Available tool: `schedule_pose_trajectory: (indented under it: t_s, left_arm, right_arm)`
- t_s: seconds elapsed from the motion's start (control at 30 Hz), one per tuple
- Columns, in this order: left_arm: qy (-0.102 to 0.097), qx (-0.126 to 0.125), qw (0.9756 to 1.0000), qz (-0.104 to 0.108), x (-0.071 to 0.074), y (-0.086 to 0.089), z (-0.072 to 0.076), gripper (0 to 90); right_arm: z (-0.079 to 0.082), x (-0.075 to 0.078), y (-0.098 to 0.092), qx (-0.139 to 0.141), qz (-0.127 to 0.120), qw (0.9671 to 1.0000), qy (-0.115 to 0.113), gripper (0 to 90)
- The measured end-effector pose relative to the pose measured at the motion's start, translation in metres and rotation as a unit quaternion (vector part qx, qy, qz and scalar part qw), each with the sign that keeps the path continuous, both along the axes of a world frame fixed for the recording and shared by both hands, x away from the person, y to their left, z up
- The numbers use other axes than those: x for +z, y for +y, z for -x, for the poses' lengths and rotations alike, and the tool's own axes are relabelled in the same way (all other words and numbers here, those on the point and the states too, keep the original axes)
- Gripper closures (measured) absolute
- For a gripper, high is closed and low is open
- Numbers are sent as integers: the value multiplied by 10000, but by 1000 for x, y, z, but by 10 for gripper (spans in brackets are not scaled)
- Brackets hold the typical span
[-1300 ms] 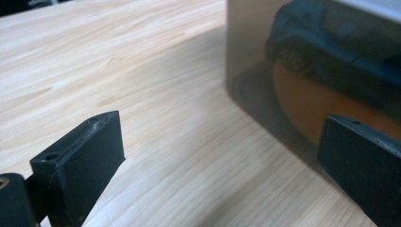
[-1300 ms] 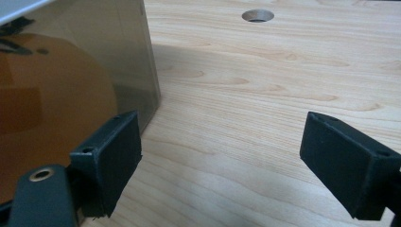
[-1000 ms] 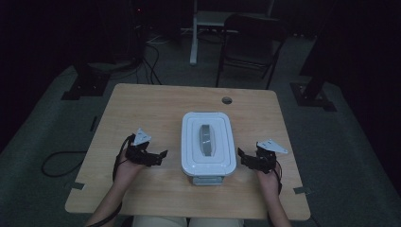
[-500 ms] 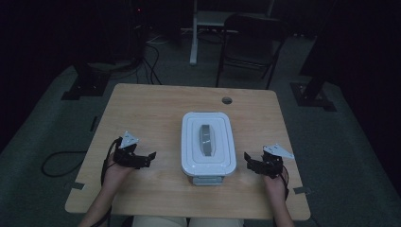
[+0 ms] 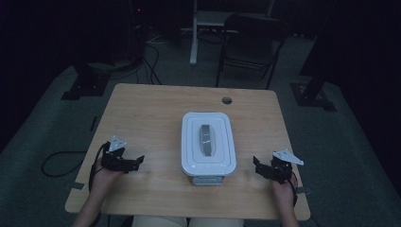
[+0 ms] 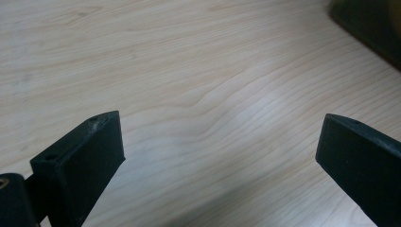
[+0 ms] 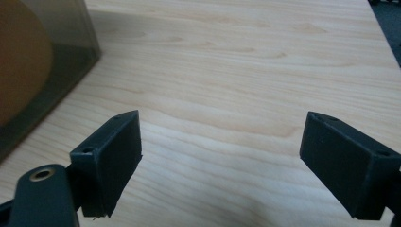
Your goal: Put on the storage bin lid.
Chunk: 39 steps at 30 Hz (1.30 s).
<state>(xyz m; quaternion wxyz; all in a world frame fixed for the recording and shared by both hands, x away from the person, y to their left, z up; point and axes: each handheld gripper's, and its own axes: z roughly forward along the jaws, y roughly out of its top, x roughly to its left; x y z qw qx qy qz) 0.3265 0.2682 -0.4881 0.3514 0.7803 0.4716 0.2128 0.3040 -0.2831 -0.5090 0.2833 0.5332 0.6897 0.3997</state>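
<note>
A white lidded box [image 5: 208,144] with a grey handle on its lid stands in the middle of the wooden table [image 5: 156,113]. My left gripper [image 5: 137,161] rests on the table well to the box's left, jaws wide apart with nothing between them [image 6: 217,142]. To the right of the box my right gripper [image 5: 257,166] is also open over bare wood [image 7: 222,137]. In the right gripper view the box's tinted wall [image 7: 42,66] stands at the far left, with something orange behind it.
A small round hole [image 5: 227,100] is in the table near its far edge. A dark folding chair [image 5: 250,42] and a white post stand on the floor behind the table. Cables lie on the floor at the left.
Both hands have drawn back from the box's sides, outward and toward the table's near edge. The box has stayed in place.
</note>
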Motion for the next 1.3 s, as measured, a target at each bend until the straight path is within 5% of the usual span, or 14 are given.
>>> schedule_pose_trajectory:
  t_s: [0.67,1.0,1.23,1.3]
  left_arm:
    - [184,566,9981,178,-12,38,30,24]
    - [329,963,9948,76,-18,52,35,24]
    - [468,1149,9923,49,-24,60,33,24]
    - [236,1386,9901,-36,-23,62,36,24]
  right_arm:
    - [19,-11,-28,-502,-20,9985,195,132]
    - [18,-15,-40,-958,181,9940,501,136]
    - [15,-17,-44,-879,-30,9931,779,140]
    - [13,-18,-44,-833,-58,9922,924,140]
